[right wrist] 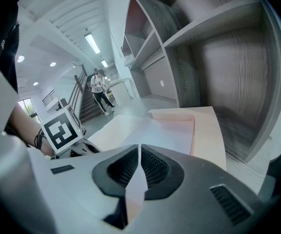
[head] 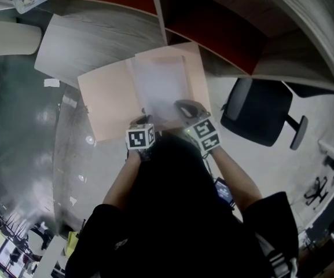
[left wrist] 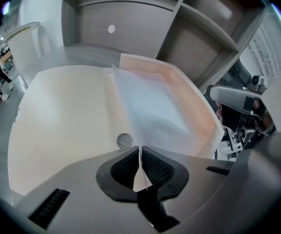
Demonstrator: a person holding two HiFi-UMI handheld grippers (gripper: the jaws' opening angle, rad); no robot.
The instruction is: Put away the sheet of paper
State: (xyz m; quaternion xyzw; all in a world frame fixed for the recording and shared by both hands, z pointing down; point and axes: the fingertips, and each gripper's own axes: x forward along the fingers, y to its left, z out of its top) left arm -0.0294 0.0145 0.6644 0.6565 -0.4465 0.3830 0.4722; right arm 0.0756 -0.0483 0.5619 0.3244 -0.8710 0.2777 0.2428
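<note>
A white sheet of paper (head: 162,88) is held over the right half of an open, pale pink folder (head: 106,103) on the grey desk. My left gripper (head: 143,119) is shut on the sheet's near edge at its left corner. My right gripper (head: 185,110) is shut on the same edge further right. In the left gripper view the sheet (left wrist: 152,113) runs from the pinched jaws (left wrist: 140,161) out over the folder's tray-like half (left wrist: 198,106). The right gripper view shows the paper (right wrist: 155,136) pressed between the pads (right wrist: 139,162), with the folder (right wrist: 211,130) beyond.
Wooden shelves (head: 213,28) rise behind the desk. A black office chair (head: 259,113) stands to the right. A round stud (left wrist: 124,140) sits on the folder near the left jaws. A person (right wrist: 100,89) stands by stairs far off.
</note>
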